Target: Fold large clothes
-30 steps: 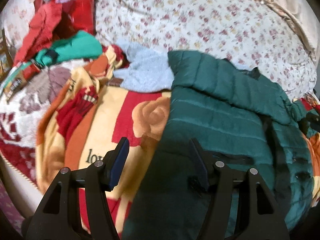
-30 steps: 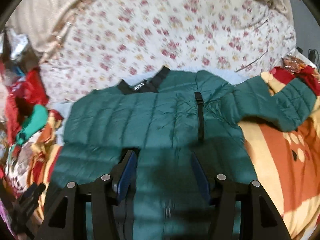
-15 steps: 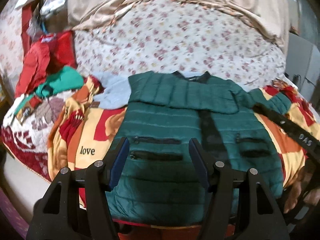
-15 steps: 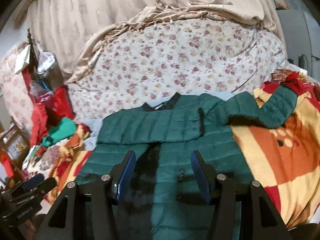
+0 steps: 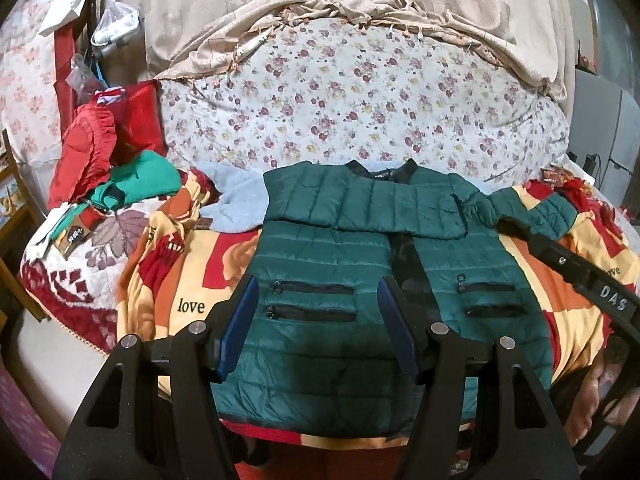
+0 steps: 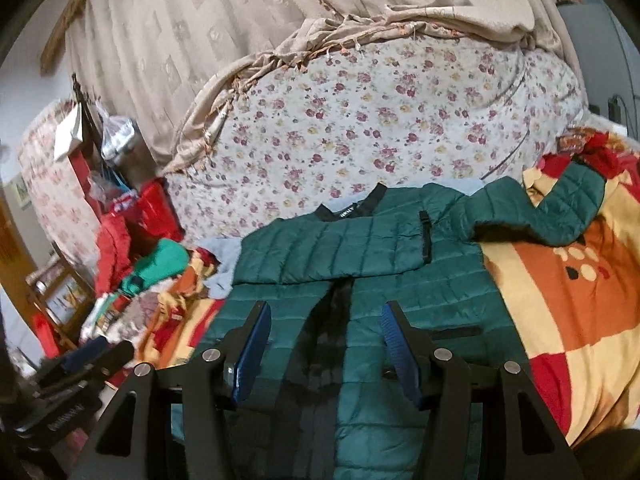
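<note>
Where the left wrist view looks down the bed, find the green jacket (image 5: pixel 360 264) spread front-up on the patterned blanket (image 5: pixel 172 288) straight ahead of the left tongs (image 5: pixel 316 320), collar far, hem near, so its long axis runs away from the tongs. See one sleeve already folded across the chest (image 5: pixel 360 208) and the other sleeve (image 5: pixel 532 210) trailing out to the right over the blanket. Judge the left tongs wide open, blue pads well apart, holding nothing and hovering above the lower left front panel by the two zip pockets; cannot tell whether the pads brush the fabric. Catch the right tongs' black body at the right edge of this view, beside the jacket's right hem. Note a heap of red and green clothes (image 5: pixel 116 168) well off to the left, apart from the jacket. Turning to the right wrist view, find the same jacket (image 6: pixel 360 280) ahead and below the right tongs (image 6: pixel 324 340), which straddle the dark centre zip line, likewise wide open and empty. Place the loose sleeve (image 6: pixel 536 212) up and to the right, nearer the right tongs than the left. Reckon that sleeve the likely next grab, a reach forward and rightward for the right hand, then a fold back across the chest.
</note>
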`<action>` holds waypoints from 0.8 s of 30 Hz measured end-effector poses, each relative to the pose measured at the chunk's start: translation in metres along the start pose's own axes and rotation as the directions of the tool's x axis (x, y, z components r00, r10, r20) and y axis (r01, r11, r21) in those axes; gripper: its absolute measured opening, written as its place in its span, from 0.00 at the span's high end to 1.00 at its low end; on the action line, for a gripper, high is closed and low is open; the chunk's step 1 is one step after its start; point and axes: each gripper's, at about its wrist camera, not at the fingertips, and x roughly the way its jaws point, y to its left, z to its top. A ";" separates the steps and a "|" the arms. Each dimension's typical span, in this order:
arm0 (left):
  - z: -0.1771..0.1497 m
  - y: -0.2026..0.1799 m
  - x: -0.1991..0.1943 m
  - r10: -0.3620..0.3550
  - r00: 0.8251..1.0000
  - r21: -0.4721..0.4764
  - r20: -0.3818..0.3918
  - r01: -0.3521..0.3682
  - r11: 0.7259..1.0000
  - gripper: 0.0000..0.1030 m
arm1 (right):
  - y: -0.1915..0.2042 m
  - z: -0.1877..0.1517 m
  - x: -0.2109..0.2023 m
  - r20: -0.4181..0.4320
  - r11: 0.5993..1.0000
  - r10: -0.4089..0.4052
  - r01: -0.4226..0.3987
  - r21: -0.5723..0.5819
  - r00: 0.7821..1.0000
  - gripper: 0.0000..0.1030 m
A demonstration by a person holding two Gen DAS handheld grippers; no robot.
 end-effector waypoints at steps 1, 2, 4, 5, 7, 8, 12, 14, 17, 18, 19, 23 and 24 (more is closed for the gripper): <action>0.001 0.001 -0.003 0.000 1.000 -0.003 0.008 0.000 1.000 0.40 | 0.001 0.001 -0.002 -0.001 1.000 0.013 -0.013 0.007 1.000 0.46; 0.003 0.002 -0.007 0.002 1.000 -0.007 0.019 -0.002 1.000 0.40 | 0.003 0.004 -0.004 -0.005 0.999 0.037 -0.037 0.021 0.999 0.46; 0.006 0.005 -0.012 0.006 0.999 -0.015 0.034 -0.006 1.000 0.40 | 0.005 0.007 -0.006 -0.021 0.996 0.082 -0.081 0.044 0.996 0.42; 0.008 0.006 -0.015 0.007 0.999 -0.021 0.042 -0.006 1.000 0.40 | 0.005 0.008 -0.006 -0.027 0.993 0.105 -0.104 0.060 0.994 0.40; 0.010 0.007 -0.018 0.011 0.999 -0.027 0.049 -0.010 1.000 0.40 | 0.005 0.008 -0.009 -0.030 0.990 0.120 -0.117 0.075 0.992 0.39; 0.011 0.007 -0.018 0.012 0.999 -0.027 0.049 -0.011 1.000 0.40 | 0.005 0.008 -0.009 -0.029 0.991 0.113 -0.110 0.071 0.993 0.39; 0.012 0.003 -0.011 0.011 0.999 -0.010 0.033 -0.010 1.000 0.40 | 0.001 0.009 -0.009 -0.012 0.995 0.078 -0.077 0.065 0.997 0.39; 0.009 0.000 -0.005 0.018 1.000 -0.004 0.017 -0.018 1.000 0.40 | -0.002 0.009 -0.002 -0.024 0.997 0.057 -0.056 0.054 0.998 0.36; 0.005 -0.002 0.012 0.024 1.000 0.001 -0.017 -0.024 1.000 0.40 | -0.009 0.009 0.013 -0.044 0.999 0.027 -0.026 0.027 0.999 0.34; 0.004 -0.004 0.021 0.038 0.999 0.003 -0.032 -0.038 0.999 0.40 | -0.013 0.010 0.020 -0.050 1.000 0.011 -0.010 0.012 0.999 0.34; 0.004 -0.005 0.027 0.047 0.998 0.003 -0.049 -0.047 0.999 0.40 | -0.017 0.011 0.024 -0.052 1.000 0.001 0.000 0.010 0.999 0.34; 0.007 -0.012 0.050 0.063 0.992 0.012 -0.109 -0.062 0.998 0.40 | -0.043 0.015 0.039 -0.065 0.999 -0.033 0.035 0.038 0.997 0.34; 0.008 -0.014 0.054 0.074 0.991 0.017 -0.115 -0.072 0.997 0.40 | -0.052 0.015 0.042 -0.065 0.998 -0.048 0.051 0.048 0.997 0.34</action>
